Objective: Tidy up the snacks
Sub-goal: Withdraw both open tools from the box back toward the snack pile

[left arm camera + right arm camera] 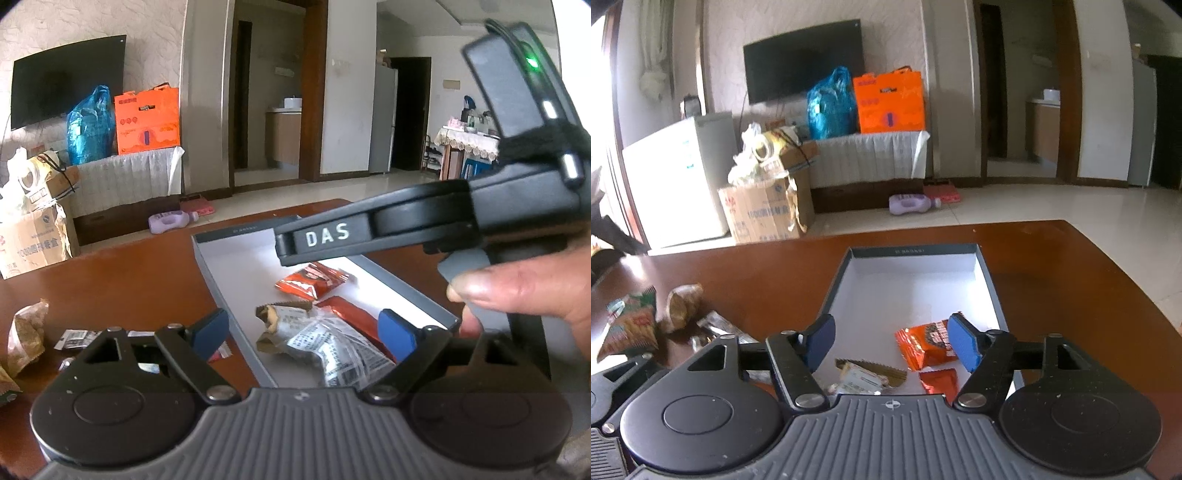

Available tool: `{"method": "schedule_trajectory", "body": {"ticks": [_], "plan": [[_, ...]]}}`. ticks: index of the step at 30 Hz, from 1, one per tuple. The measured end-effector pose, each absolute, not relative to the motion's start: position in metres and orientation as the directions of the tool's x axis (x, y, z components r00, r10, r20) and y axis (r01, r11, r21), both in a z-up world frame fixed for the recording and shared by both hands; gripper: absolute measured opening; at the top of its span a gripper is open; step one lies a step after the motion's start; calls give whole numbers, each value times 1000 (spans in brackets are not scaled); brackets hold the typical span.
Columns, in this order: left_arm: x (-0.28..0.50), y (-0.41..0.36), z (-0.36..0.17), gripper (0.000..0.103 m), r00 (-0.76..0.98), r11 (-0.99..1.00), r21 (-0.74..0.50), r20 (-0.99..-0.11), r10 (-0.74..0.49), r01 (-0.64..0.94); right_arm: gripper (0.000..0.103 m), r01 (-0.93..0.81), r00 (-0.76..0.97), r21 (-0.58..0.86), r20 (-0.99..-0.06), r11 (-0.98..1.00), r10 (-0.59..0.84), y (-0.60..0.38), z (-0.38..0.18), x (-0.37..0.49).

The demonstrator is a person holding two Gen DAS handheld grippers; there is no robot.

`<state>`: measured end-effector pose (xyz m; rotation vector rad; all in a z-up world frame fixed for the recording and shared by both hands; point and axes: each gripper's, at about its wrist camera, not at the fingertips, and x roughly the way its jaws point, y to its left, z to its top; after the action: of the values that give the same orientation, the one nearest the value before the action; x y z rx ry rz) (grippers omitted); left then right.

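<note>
A grey box with a white floor (236, 273) (908, 288) sits on the brown table. In it lie an orange snack packet (314, 282) (925, 347), a red packet (351, 314) (938, 382) and a clear printed wrapper with a tan end (325, 343) (866, 376). My left gripper (304, 336) is open and empty above the box's near end. My right gripper (892, 343) is open and empty over the box; its body (424, 229) crosses the left wrist view, held by a hand (524, 291). Loose snacks lie left of the box: a tan packet (26, 339) (681, 306) and a green-red packet (631, 325).
The table edge (1108, 266) curves away on the right. Small wrappers (75, 338) (716, 325) lie left of the box. Beyond the table stand cardboard boxes (764, 210), a white fridge (679, 181) and a purple bottle (912, 204) on the tiled floor.
</note>
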<state>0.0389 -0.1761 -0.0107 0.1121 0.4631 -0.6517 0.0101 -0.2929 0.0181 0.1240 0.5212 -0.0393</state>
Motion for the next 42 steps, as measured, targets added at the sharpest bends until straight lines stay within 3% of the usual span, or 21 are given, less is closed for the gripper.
{"method": "schedule_trajectory", "body": {"ticks": [5,15,23,27,34,42], "plan": [[38,-157,-2,89,708,803,-62,-434,-557,593,84,81,882,133,-471,988,-9,-285,25,3],[41,-82,13,89,755,845,-57,-420,-503,532,90,25,900,134,-435,991,36,-257,35,-1],[54,-17,0,89,803,906,3,-464,-374,424,100,-41,893,57,-445,998,62,-229,30,3],[68,7,-13,89,822,944,8,-494,-283,329,100,-210,889,-18,-420,978,183,-209,26,0],[86,20,-24,89,829,968,-22,-512,-224,248,100,-461,820,-402,-534,791,207,-150,-10,5],[99,14,-30,89,822,972,-54,-523,-224,230,99,-563,705,-279,-654,778,276,-141,-27,54]]}}
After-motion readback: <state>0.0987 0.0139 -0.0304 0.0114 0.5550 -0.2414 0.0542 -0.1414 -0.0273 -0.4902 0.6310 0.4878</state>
